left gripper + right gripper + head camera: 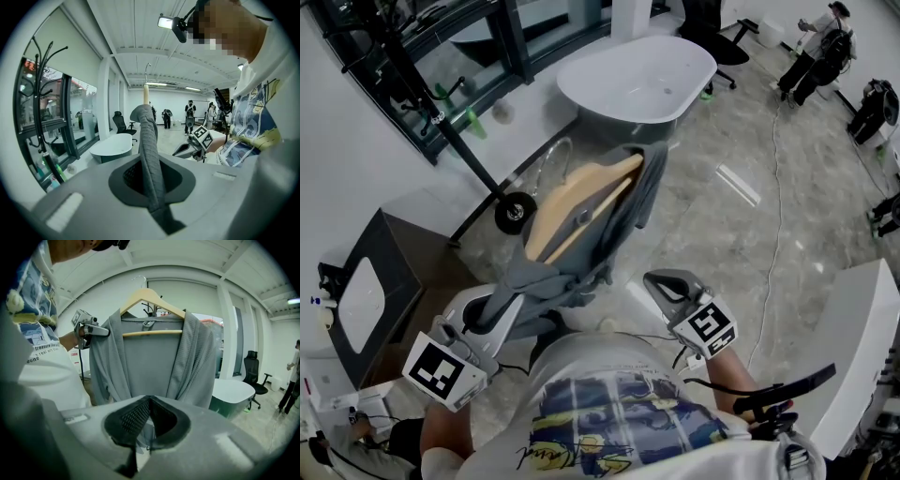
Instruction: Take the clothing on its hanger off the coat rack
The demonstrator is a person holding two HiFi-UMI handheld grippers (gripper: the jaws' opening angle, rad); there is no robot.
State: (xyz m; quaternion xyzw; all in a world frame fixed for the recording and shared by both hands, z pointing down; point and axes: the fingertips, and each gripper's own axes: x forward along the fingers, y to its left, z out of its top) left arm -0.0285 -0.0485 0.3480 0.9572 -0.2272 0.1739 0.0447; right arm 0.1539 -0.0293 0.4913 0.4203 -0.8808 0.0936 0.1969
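In the head view, my left gripper [494, 309] sits near and low on the left, clenched on a fold of the grey cardigan [623, 211]. The cardigan drapes over a wooden hanger [581, 202] that tilts away toward the far right. My right gripper [661, 281] is just right of the cloth, near its lower edge. The black coat rack [464, 150] slants across the far left, apart from the hanger. A white bathtub [637, 70] stands beyond on the marble floor [750, 253].

In the left gripper view, I see my jaws clamped on a thick grey band of the cardigan that rises straight up between them. The hanger shows edge-on above it, with its metal hook [148, 66] free in the air. The coat rack stands well to the left by the window [82, 117]. The right gripper is low on the right beside my printed shirt [253, 126]. A black office chair [119, 123] stands far back.

In the right gripper view, my jaws are pressed together with nothing between them. The cardigan hangs open-fronted on the hanger just ahead. The left gripper pinches its shoulder edge on the left.
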